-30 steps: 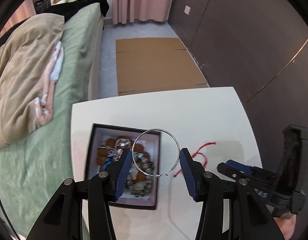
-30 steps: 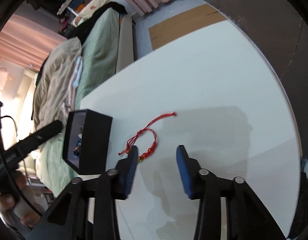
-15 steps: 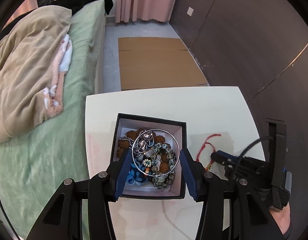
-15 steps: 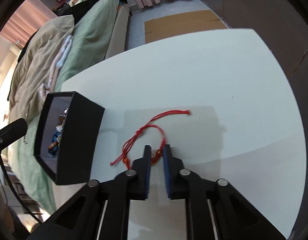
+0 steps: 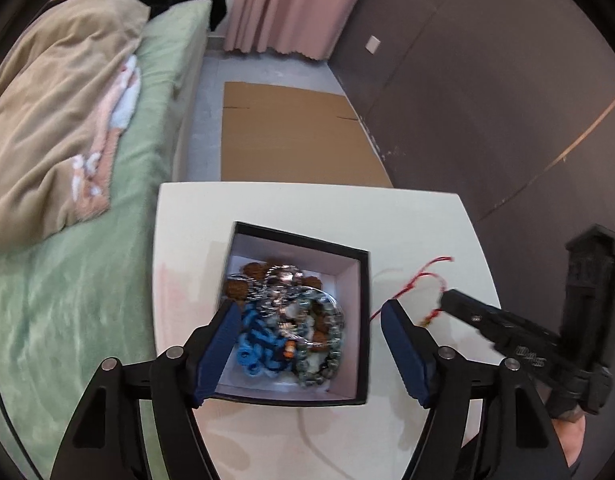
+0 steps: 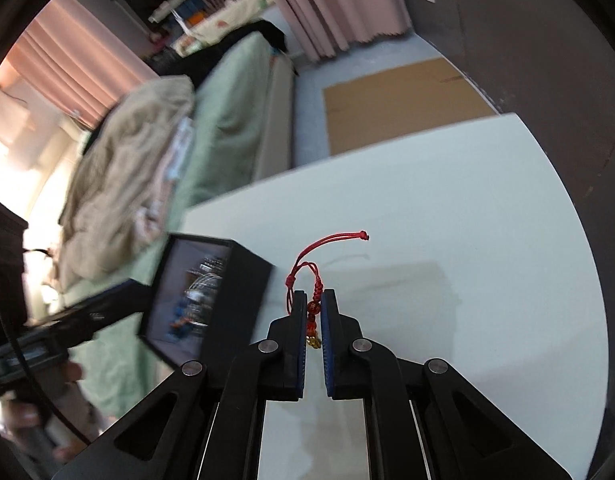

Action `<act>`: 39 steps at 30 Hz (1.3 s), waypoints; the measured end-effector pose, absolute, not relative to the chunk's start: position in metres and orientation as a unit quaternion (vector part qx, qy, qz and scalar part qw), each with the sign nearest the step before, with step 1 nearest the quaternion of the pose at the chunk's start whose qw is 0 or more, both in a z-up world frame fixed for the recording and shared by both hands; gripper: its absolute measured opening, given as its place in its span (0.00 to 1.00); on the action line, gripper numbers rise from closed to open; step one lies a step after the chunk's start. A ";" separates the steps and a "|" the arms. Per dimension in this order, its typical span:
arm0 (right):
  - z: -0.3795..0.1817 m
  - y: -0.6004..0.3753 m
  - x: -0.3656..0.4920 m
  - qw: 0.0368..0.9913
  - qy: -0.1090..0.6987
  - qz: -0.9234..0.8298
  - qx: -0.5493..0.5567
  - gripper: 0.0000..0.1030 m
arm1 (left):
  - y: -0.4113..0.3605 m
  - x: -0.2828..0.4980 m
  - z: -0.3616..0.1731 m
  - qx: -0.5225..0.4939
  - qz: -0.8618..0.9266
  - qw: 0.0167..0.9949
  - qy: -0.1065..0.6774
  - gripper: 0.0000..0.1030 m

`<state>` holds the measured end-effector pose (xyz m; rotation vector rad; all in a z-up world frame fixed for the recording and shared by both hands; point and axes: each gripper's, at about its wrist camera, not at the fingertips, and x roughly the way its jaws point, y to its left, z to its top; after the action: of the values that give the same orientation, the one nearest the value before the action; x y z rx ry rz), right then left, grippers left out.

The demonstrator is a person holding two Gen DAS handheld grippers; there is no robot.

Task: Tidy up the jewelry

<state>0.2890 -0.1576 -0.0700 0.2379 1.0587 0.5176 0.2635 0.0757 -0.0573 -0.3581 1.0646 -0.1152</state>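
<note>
Left wrist view: the left gripper (image 5: 311, 334) hangs over the open black box (image 5: 357, 320), its blue pads wide apart with nothing pressed between them; the jaws have just been opening. The silver hoop (image 5: 307, 300) lies inside the box on the beaded bracelets (image 5: 319, 344) and a blue braided piece (image 5: 259, 344). The box stands in the middle of the white table (image 5: 187, 248), whose left edge runs close along the green bed (image 5: 67, 300). To the right of the box there is some free table surface, where the red cord bracelet (image 5: 423, 280) is, with the right gripper (image 5: 447, 300) at it.

Right wrist view: the right gripper (image 6: 315, 312) is clamped on the red cord bracelet (image 6: 313, 276), by its round red beads. The knotted cord stands up above the pads. The table (image 6: 467, 240) is smooth and bare to the right, up to its rounded edge. On the left, the box (image 6: 243, 292) is near, matte black, with a pale lining. Flat brown cardboard (image 6: 403, 100) lies on the floor beyond.
</note>
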 end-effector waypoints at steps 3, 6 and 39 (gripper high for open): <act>-0.054 -0.153 0.285 0.831 0.474 0.266 0.120 0.08 | 0.086 0.262 -0.051 -0.169 -0.051 0.851 0.495 0.71; -0.042 -0.146 0.282 0.835 0.453 0.286 0.128 0.08 | 0.095 0.259 -0.045 -0.177 -0.047 0.856 0.483 0.71; 0.022 -0.173 0.204 0.843 0.444 0.279 0.121 0.92 | 0.073 0.152 0.038 -0.126 -0.044 0.910 0.393 0.96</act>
<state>0.2040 -0.1726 0.0223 0.2554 0.9370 0.5892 0.1517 0.0729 0.0385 -0.2595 0.8102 -0.0898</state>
